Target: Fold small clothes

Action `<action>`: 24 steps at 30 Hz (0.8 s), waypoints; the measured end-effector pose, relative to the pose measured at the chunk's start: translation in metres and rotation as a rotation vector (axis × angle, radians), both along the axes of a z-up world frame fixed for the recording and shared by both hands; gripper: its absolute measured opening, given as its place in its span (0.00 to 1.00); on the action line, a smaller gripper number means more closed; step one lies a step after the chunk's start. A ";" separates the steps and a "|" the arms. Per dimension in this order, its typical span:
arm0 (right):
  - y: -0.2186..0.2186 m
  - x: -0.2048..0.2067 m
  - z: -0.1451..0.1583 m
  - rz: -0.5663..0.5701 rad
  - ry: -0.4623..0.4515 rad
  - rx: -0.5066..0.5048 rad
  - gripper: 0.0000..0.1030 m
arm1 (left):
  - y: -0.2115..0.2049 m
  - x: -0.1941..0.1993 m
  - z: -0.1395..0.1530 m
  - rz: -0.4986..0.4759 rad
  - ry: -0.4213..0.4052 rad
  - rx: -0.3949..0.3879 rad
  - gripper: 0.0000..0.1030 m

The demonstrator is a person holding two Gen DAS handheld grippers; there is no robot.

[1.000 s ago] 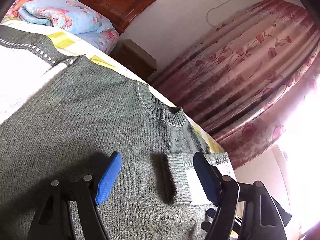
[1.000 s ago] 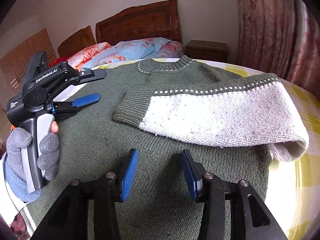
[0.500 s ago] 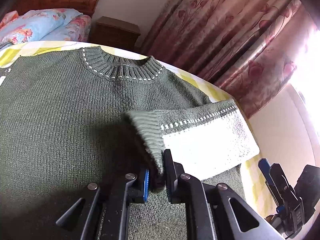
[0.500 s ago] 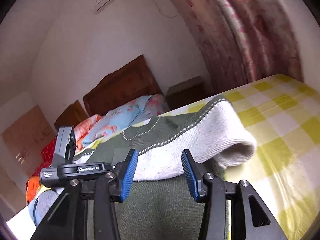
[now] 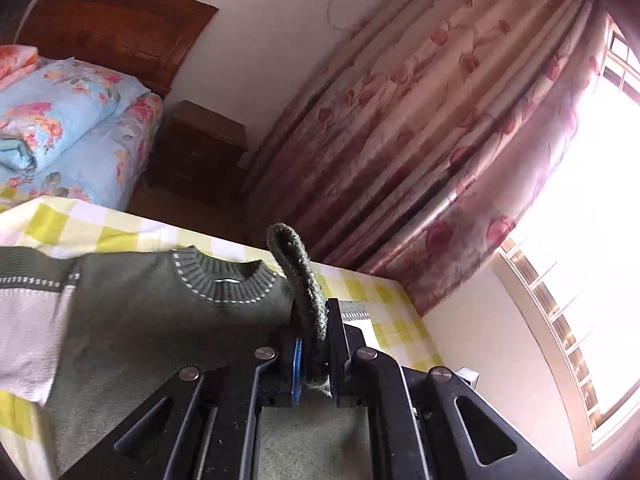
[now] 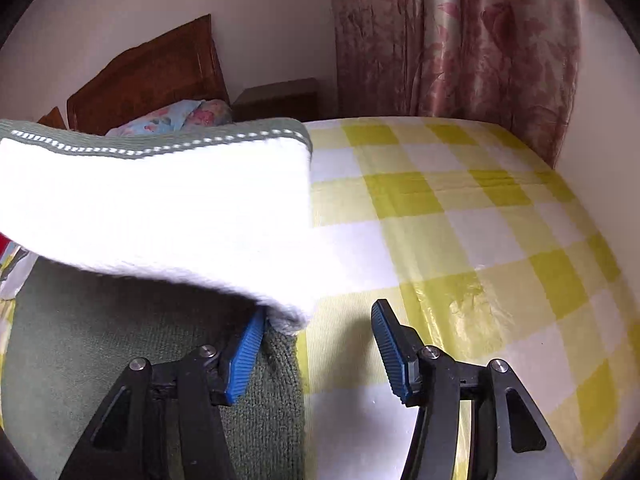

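Observation:
A dark green knit sweater (image 5: 152, 312) with a white-stitched collar lies flat on a yellow and white checked cover (image 6: 460, 220). My left gripper (image 5: 314, 364) is shut on the ribbed green cuff (image 5: 298, 268) of one sleeve, and the cuff stands up above the jaws, lifted off the sweater. In the right wrist view that white sleeve (image 6: 160, 208) with a green dotted band hangs raised across the upper left. My right gripper (image 6: 320, 344) is open just over the sweater's right edge (image 6: 276, 380). The sleeve's fold hangs by its left fingertip, with nothing between the fingers.
The sweater's other white sleeve (image 5: 28, 332) lies at the left. Flowered blue bedding (image 5: 68, 132), a wooden headboard (image 5: 112, 28) and a dark nightstand (image 5: 196, 156) are at the back. Pink flowered curtains (image 5: 420, 140) and a bright window (image 5: 580, 280) fill the right.
My left gripper closed on the sleeve cuff and rose, lifting the sleeve off the sweater. My right gripper swung right to the sweater's edge, staying open.

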State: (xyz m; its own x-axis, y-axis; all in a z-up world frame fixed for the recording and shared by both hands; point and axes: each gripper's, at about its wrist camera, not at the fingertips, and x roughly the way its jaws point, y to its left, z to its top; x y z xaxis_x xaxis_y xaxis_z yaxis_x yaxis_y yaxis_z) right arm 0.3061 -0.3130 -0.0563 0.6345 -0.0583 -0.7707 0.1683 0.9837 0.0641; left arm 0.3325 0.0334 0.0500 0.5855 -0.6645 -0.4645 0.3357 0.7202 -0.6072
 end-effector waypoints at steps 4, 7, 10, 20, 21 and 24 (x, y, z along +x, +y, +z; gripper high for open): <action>-0.004 -0.005 -0.002 0.003 -0.006 0.003 1.00 | 0.049 -0.006 -0.061 0.084 0.121 -0.013 0.09; -0.003 -0.003 -0.002 0.007 0.001 -0.018 1.00 | 0.058 -0.005 -0.119 0.123 0.225 0.007 0.09; -0.005 -0.005 -0.001 0.005 0.000 -0.022 1.00 | 0.065 -0.016 -0.152 0.159 0.258 -0.015 0.09; 0.000 0.000 -0.004 0.001 0.005 -0.040 1.00 | 0.057 -0.022 -0.144 0.237 0.169 0.052 0.09; 0.000 0.000 -0.003 0.001 0.005 -0.041 1.00 | 0.058 -0.020 -0.143 0.238 0.168 0.058 0.10; -0.001 0.000 -0.003 0.003 0.004 -0.038 1.00 | 0.054 -0.018 -0.142 0.258 0.143 0.071 0.10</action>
